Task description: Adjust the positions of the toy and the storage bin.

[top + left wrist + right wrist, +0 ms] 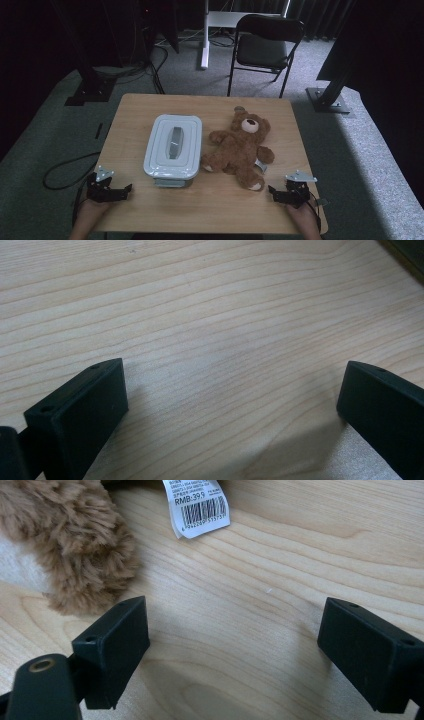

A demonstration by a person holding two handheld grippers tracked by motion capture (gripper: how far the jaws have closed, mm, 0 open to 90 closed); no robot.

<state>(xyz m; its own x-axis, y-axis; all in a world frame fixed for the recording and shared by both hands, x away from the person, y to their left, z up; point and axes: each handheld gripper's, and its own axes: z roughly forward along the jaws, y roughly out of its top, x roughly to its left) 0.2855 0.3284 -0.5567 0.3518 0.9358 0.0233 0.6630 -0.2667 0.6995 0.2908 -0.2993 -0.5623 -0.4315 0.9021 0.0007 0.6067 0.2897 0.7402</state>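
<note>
Brown and fluffy, the teddy bear (241,149) lies on its back on the wooden table (210,210), right of the lidded white box (173,146). Near the bear's foot, the right gripper (274,192) rests with jaws apart (price tag (199,504) just beyond). At the near left edge, the left gripper (126,190) gapes over bare wood.

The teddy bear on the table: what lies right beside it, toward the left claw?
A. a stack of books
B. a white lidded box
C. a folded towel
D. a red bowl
B: in the high view a white lidded box sits just left of the teddy bear on the table.
</note>
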